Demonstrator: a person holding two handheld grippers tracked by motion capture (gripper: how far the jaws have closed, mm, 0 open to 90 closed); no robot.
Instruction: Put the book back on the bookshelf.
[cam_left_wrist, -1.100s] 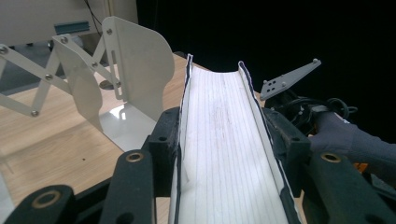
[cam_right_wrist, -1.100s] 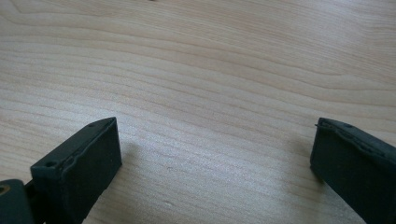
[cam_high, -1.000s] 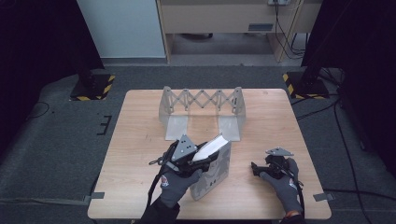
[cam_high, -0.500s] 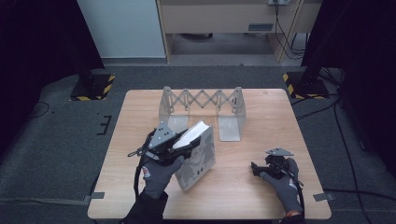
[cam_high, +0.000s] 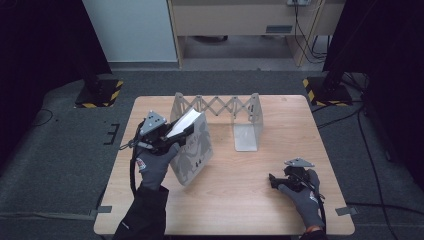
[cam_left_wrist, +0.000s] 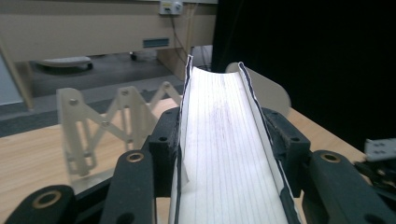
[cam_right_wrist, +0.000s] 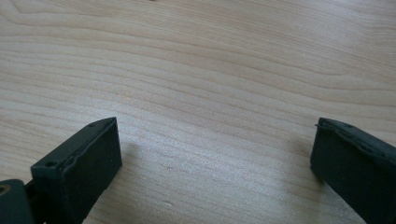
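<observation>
At the near right of the desk (cam_high: 240, 200) the right claw (cam_high: 274, 181) rests low, its jaws spread wide with only bare wood between them. Farther in and to the left, the left claw (cam_high: 187, 131) is clamped on the top edge of a book (cam_high: 192, 152), one jaw against each cover, the white page block showing between them. The book hangs tilted below the claw, its lower corner near the desk, left of centre. Beyond it, at the far middle, stands the expandable book rack (cam_high: 220, 107), just behind the book.
</observation>
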